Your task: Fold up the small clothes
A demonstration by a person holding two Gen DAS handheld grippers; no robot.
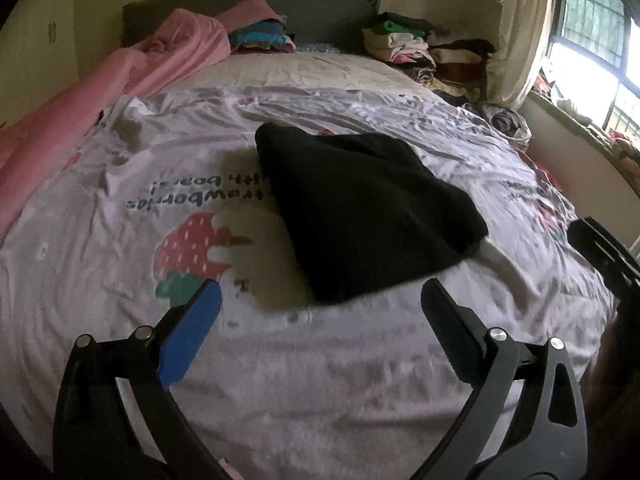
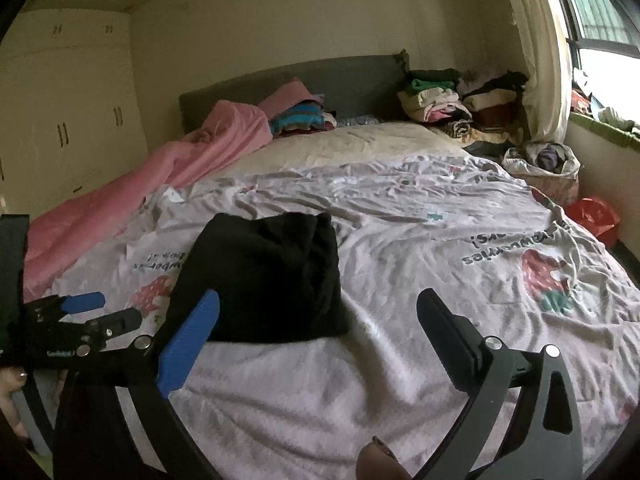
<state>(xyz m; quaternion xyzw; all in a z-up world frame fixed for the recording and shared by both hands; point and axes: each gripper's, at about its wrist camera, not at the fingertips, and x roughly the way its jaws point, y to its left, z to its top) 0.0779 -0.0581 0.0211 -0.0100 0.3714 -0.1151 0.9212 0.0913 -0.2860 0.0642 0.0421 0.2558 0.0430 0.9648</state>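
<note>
Black fabric, a folded small garment [image 1: 360, 208], lies flat on the pale lilac bedsheet [image 1: 280, 380] printed with strawberries and lettering, near the middle of the bed. In the left wrist view it sits just beyond the left gripper [image 1: 320, 308], whose fingers, one blue-padded and one black, stand wide apart and hold nothing; the cloth's near edge falls between them but apart from both. In the right wrist view the garment [image 2: 268, 276] lies to the left of centre, its near left corner behind the blue pad of the right gripper [image 2: 318, 312], which is likewise spread wide and empty above the sheet. The left gripper [image 2: 84, 312] shows at the left edge of that view, near the garment's left side. A pink blanket [image 1: 100, 92] runs along the far left of the bed, and stacks of folded clothes [image 1: 420, 48] sit at the far right by the grey headboard [image 1: 312, 8].
</note>
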